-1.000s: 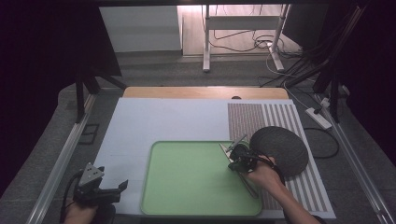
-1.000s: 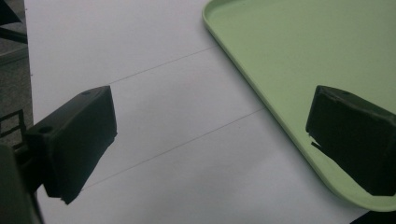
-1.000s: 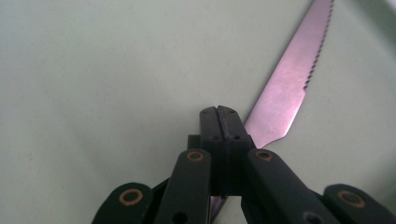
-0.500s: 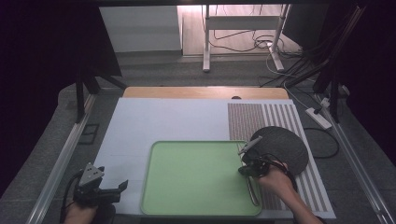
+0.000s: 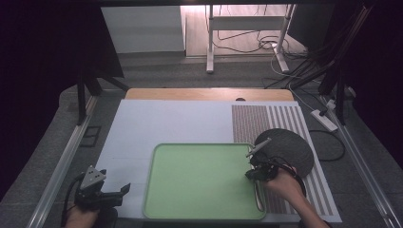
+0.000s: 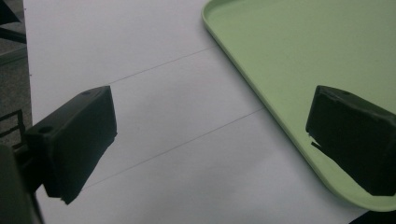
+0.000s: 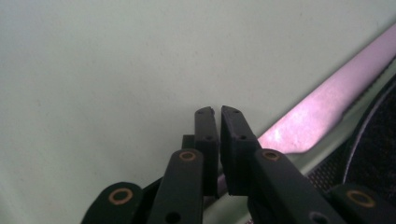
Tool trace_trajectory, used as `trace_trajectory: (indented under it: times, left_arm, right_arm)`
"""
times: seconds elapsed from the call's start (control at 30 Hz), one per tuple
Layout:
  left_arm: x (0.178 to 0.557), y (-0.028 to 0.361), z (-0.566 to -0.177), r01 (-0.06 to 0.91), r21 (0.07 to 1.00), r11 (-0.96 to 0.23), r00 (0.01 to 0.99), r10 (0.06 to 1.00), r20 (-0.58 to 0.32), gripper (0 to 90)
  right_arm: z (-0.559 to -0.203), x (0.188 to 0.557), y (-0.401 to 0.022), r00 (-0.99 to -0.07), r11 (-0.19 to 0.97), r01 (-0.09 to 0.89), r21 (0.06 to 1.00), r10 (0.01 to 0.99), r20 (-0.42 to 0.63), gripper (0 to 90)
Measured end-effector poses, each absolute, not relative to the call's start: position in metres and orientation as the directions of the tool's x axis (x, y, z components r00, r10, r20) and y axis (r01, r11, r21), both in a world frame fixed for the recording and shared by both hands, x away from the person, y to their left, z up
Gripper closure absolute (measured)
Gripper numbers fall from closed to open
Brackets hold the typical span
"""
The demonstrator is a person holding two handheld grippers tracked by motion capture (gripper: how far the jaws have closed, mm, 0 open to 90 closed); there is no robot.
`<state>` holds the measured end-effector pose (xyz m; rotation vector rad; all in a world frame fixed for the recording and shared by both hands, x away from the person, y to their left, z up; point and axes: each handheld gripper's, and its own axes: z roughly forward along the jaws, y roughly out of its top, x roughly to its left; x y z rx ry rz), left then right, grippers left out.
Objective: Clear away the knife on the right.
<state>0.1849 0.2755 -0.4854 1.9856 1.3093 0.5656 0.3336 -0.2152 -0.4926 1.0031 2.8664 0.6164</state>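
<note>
My right claw (image 5: 252, 164) hangs over the right edge of the green tray (image 5: 199, 183). Its jaws are almost together and have just been parting a sliver, with nothing between them. A flat metal blade (image 7: 322, 119) lies along the tray's rim just right of the tips. A dark round mat (image 5: 287, 149) sits just beyond on the striped cloth (image 5: 285, 118). Leftward the tray floor is bare. My left claw (image 5: 107, 194) gapes empty over white paper (image 6: 154, 107), beside the tray's near left corner.
</note>
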Motion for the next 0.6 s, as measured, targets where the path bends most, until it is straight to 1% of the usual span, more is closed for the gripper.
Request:
trace_trajectory:
  times: [0.13,0.23,0.33,0.47,0.53,0.6]
  left_arm:
    - [0.185,0.276,-0.485,0.619,0.741,-0.258,0.399,0.917,-0.014,2.8]
    - [0.185,0.276,-0.485,0.619,0.741,-0.259,0.400,0.917,-0.013,2.8]
    - [0.185,0.276,-0.485,0.619,0.742,-0.259,0.400,0.917,-0.013,2.8]
    - [0.185,0.276,-0.485,0.619,0.740,-0.261,0.401,0.916,-0.012,2.8]
    - [0.185,0.276,-0.485,0.618,0.742,-0.260,0.400,0.916,-0.013,2.8]
    - [0.185,0.275,-0.485,0.619,0.741,-0.262,0.401,0.916,-0.012,2.8]
  right_arm:
    - [-0.490,0.334,-0.213,-0.784,0.697,0.594,0.402,0.613,0.095,77.2]
    - [-0.488,0.334,-0.211,-0.780,0.686,0.596,0.418,0.618,0.098,68.1]
    - [-0.486,0.334,-0.210,-0.777,0.682,0.594,0.427,0.624,0.084,61.1]
    - [-0.484,0.333,-0.210,-0.779,0.681,0.587,0.437,0.622,0.078,54.5]
    - [-0.483,0.333,-0.210,-0.782,0.684,0.582,0.439,0.619,0.072,49.8]
    - [-0.482,0.332,-0.210,-0.781,0.681,0.579,0.448,0.622,0.062,47.4]
